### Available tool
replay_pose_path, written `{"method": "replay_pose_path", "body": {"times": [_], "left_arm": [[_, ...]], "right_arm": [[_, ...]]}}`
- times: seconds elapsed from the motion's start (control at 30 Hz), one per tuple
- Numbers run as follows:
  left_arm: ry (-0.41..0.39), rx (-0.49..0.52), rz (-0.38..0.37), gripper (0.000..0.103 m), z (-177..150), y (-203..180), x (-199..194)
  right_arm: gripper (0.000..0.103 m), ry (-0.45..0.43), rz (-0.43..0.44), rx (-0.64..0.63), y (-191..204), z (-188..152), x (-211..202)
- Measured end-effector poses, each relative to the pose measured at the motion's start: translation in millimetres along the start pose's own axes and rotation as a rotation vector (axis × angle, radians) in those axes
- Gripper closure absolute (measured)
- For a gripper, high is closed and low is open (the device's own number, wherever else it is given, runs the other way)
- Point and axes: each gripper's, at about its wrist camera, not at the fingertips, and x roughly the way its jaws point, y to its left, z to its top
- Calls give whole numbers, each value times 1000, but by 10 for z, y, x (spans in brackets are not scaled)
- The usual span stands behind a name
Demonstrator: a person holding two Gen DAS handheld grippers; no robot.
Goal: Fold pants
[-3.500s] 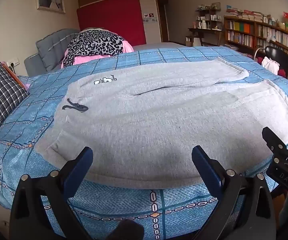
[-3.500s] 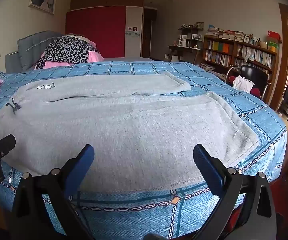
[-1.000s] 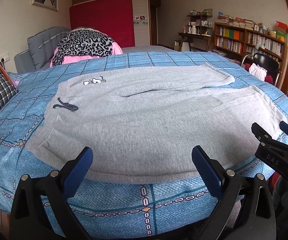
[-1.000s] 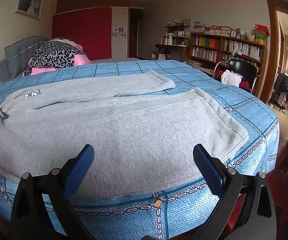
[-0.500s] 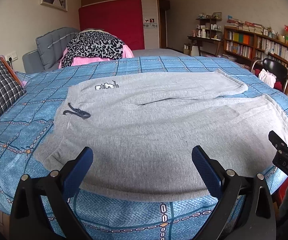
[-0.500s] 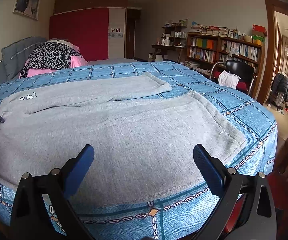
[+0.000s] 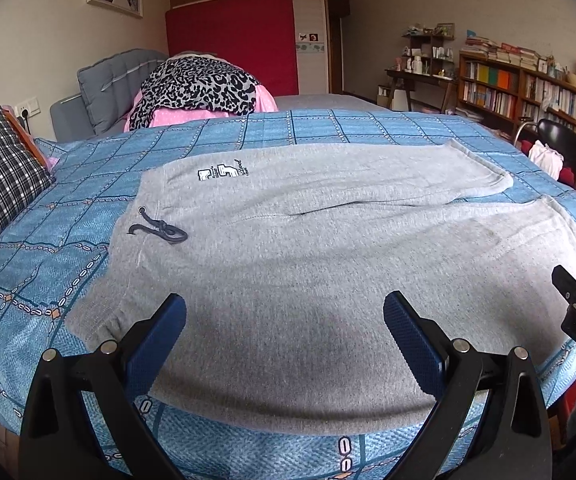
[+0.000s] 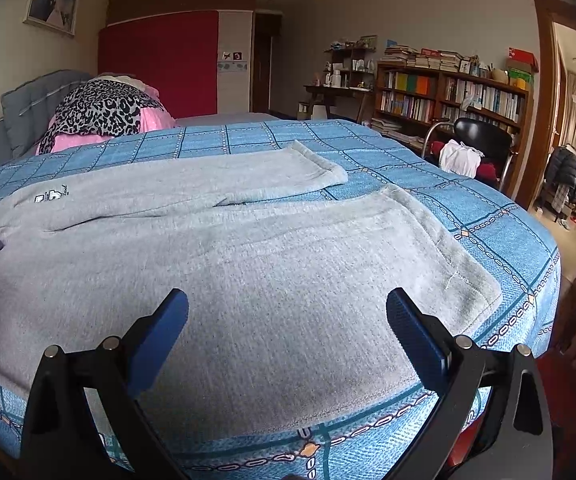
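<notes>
your left gripper [image 7: 283, 320] and right gripper [image 8: 288, 316] hover level over the pants' [image 7: 308, 240] near edge, jaws spread, touching nothing.

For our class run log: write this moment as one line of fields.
task: fold pants | pants: flat on bed, unfolded | left gripper: open, empty, near edge | right gripper: open, empty | step: no grasp yet

Both wrist cameras look forward from low at the near edge of the bed [image 7: 247, 132], close to the grey pants [image 7: 308, 272]. The left view faces the waistband side, the right view the leg ends. Both share the pants, bookshelf [image 8: 448, 100] and red wardrobe [image 8: 159, 64].
</notes>
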Motion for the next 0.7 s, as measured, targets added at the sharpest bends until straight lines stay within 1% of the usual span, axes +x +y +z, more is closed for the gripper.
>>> {"method": "replay_pose_path", "body": {"times": [0.3, 0.53, 0.7], "left_arm": [[2, 4, 22, 5, 162, 55, 147], [0, -8, 84, 5, 355, 212, 316], [-5, -15, 120, 5, 495, 319, 435]], "right_arm": [[3, -14, 19, -16, 65, 241, 131], [3, -15, 51, -19, 152, 455, 297], [3, -16, 59, -39, 257, 557, 415]]}}
